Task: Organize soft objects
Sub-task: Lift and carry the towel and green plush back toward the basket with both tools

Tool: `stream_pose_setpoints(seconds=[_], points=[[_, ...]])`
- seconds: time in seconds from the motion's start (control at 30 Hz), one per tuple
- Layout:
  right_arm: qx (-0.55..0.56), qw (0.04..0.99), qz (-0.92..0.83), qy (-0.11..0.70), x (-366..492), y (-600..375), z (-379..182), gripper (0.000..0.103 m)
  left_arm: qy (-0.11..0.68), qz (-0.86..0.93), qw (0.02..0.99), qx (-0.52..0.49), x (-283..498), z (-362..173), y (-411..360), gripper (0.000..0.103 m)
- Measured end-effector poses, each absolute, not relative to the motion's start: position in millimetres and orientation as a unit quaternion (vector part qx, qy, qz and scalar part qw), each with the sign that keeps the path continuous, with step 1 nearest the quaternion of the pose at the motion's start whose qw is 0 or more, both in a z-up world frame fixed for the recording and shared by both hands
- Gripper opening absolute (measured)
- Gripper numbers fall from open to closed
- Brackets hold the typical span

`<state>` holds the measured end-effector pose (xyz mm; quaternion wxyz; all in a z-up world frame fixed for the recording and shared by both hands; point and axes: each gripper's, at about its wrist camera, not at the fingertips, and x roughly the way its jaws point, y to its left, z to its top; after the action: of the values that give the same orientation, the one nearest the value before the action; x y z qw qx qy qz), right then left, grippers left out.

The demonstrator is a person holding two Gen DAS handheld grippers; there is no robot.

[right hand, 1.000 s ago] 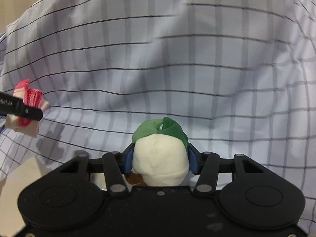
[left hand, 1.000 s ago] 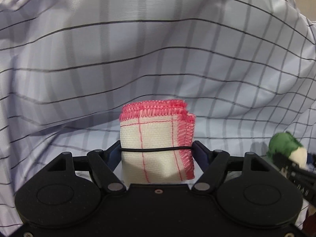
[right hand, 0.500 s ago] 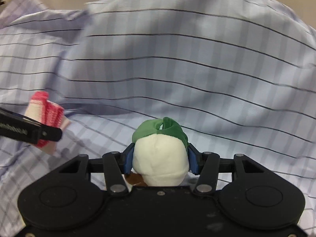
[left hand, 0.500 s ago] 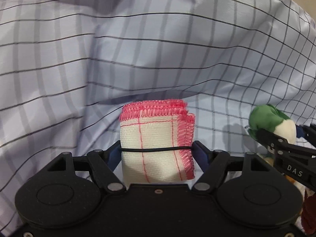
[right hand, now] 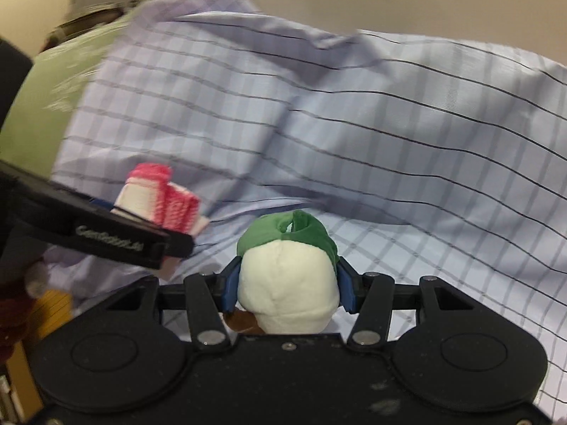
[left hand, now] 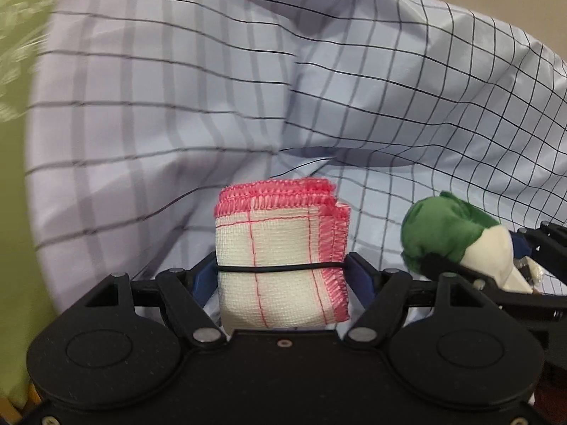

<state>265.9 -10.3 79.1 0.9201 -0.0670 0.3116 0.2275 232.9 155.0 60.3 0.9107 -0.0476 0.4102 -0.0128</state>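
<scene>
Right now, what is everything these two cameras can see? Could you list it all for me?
folded cloth: one, white with pink stitched edges, bound by a thin black band, held between the left gripper's pads.
plush toy: one, cream body with a green top, held between the right gripper's pads.
checked fabric: one large sheet, pale blue with dark grid lines, rumpled, filling the background of both views.
green fabric: one, light green, at the left edge beside the checked fabric, blurred.
cardboard box: one, far top left of the right wrist view, blurred.
left gripper: one, black, shut on the cloth.
right gripper: one, black, shut on the toy.
</scene>
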Motion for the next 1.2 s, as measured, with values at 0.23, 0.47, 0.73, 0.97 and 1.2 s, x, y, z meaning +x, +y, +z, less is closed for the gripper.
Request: stream_pose_setpoints(seconds=[0.23,0.47,0.73,0.97,1.2], points=[[-0.085,0.902,0.291,0.308,196,9,86,0.052,0.410,0.029,0.909,-0.069,173,63,174,0.070],[-0.086,0.892,0.314,0.314,112,-5,93,0.053,0.423,0.021,0.904,-0.067,115,65,164,0.070],[-0.085,0.897,0.295,0.318,-1,-38,91,0.053,0.434,-0.020,0.898,-0.065,58,67,131,0.070],[-0.023,0.916,0.233,0.326,-76,-83,84,0.053,0.436,-0.059,0.897,-0.055,20,69,94,0.070],[0.087,0.944,0.078,0.310,-118,-143,79,0.053,0.444,-0.103,0.889,-0.044,-7,63,52,0.070]])
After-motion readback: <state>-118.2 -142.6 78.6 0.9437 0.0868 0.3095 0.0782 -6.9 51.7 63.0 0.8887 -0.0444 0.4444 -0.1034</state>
